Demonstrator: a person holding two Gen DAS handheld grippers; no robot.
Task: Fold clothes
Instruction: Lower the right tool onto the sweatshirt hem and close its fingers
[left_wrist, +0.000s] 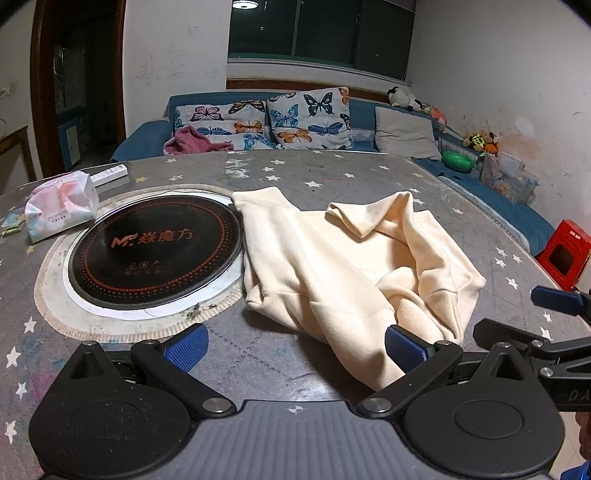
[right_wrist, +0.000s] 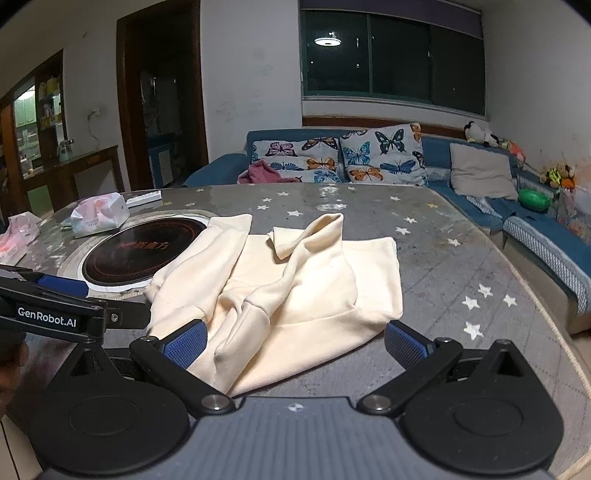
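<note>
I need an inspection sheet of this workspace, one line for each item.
Surface: grey table with white stars, stained; round black cooktop set into it.
Job's things: cream garment crumpled, unfolded, its edge touching the cooktop rim.
Clutter: tissue pack and white remote at the far left.
Grippers: left claw open, garment edge by its right finger; right claw open over the garment's near hem.
Cables: nothing seen.
Surroundings: blue sofa, butterfly cushions, pink cloth, plush toys, dark window.
</note>
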